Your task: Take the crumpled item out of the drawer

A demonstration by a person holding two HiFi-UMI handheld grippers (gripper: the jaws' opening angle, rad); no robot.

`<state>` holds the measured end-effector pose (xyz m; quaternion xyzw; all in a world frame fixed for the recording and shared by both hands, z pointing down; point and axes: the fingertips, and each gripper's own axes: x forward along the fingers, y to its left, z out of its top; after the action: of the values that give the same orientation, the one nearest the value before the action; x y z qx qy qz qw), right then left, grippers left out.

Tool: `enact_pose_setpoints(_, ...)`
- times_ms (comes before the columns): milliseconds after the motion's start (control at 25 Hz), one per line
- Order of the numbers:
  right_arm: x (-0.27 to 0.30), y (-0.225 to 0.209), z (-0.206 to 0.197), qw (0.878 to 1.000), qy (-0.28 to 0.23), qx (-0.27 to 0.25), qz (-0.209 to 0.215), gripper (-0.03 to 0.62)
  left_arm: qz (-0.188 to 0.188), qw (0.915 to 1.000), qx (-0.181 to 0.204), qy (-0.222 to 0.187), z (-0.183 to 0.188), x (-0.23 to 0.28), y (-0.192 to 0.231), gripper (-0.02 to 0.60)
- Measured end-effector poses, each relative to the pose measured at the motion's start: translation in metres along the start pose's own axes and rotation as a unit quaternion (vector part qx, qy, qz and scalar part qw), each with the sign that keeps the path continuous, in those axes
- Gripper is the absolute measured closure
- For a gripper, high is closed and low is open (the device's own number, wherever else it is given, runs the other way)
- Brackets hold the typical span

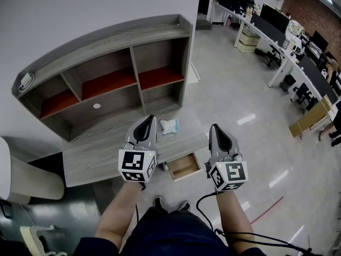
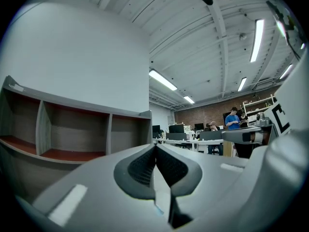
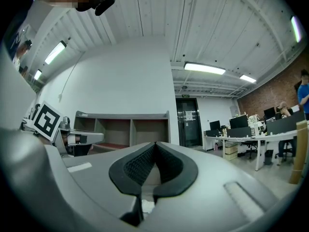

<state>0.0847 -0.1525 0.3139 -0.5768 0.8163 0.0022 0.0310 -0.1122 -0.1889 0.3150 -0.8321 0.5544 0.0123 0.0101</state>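
A crumpled white and pale-blue item lies on the grey desk top, behind the open wooden drawer, whose inside shows nothing. My left gripper is held high over the desk, just left of the crumpled item, with its jaws pressed together and nothing between them. My right gripper hovers above the desk's right end and the drawer, jaws also closed and empty. In the left gripper view the left gripper points level at the shelf unit. The right gripper points toward the room and door.
A grey shelf unit with red-lined compartments stands on the back of the desk against the wall. A white chair sits at the left. Office desks with monitors fill the far right. My feet are below the drawer.
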Motion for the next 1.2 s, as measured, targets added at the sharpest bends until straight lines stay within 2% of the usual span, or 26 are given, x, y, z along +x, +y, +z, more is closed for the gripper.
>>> enact_pose_setpoints(1200, 0.012, -0.002, -0.009, 1.0, 0.013, 0.0, 0.003, 0.588, 0.003, 0.9999, -0.002, 0.011, -0.01, 0.011, 0.01, 0.577)
